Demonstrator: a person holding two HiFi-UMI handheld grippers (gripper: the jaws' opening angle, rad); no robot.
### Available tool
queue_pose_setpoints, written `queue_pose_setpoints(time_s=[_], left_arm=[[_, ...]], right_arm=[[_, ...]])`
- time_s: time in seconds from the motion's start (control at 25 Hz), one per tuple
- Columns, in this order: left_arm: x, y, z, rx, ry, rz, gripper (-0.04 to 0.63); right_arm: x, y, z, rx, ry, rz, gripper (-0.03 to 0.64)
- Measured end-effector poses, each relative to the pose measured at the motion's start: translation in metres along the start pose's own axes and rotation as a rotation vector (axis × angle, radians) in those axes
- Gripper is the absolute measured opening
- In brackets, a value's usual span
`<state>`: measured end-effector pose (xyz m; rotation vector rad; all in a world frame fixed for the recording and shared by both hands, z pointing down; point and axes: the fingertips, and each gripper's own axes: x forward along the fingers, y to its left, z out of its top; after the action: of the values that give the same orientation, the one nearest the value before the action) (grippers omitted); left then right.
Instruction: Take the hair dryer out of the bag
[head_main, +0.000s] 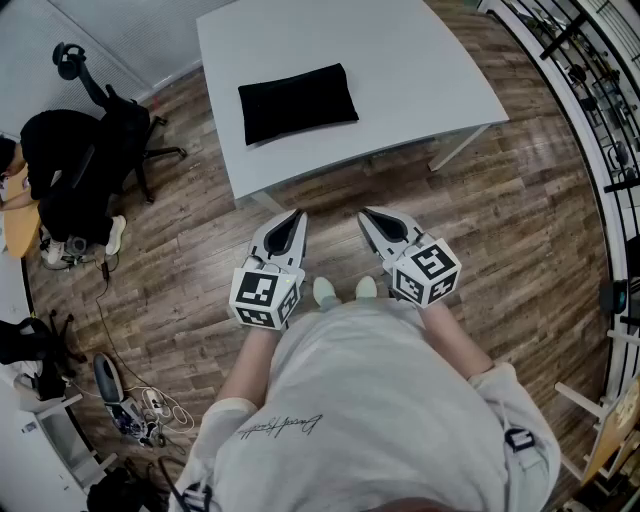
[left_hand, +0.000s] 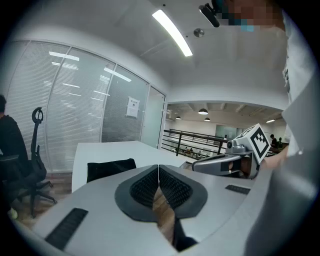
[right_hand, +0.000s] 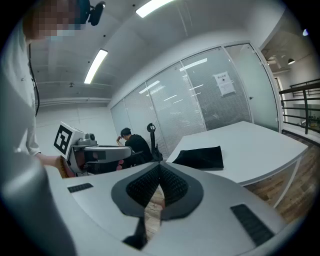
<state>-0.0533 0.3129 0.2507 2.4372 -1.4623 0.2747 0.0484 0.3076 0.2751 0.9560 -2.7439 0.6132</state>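
A flat black bag (head_main: 297, 101) lies on the white table (head_main: 420, 70), towards its left side. No hair dryer shows; whatever is in the bag is hidden. The bag also appears in the left gripper view as the dark bag (left_hand: 110, 169) and in the right gripper view as the black bag (right_hand: 201, 157). My left gripper (head_main: 296, 216) and right gripper (head_main: 365, 215) are held side by side in front of my body, short of the table's near edge, both shut with nothing between the jaws. Neither touches the bag.
A person in black sits at an office chair (head_main: 120, 130) to the left, seen also as a seated person (right_hand: 131, 145). Cables and a power strip (head_main: 135, 405) litter the wooden floor at lower left. A railing (head_main: 600, 110) runs along the right. Glass partition walls stand behind the table.
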Motion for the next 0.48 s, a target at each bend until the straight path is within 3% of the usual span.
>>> queue_pose_setpoints(time_s=[0.48], left_arm=[[0.0028, -0.0057, 0.0001, 0.022, 0.015, -0.016, 0.015]], right_arm=[[0.0009, 0.0026, 0.0008, -0.004, 0.013, 0.009, 0.022]])
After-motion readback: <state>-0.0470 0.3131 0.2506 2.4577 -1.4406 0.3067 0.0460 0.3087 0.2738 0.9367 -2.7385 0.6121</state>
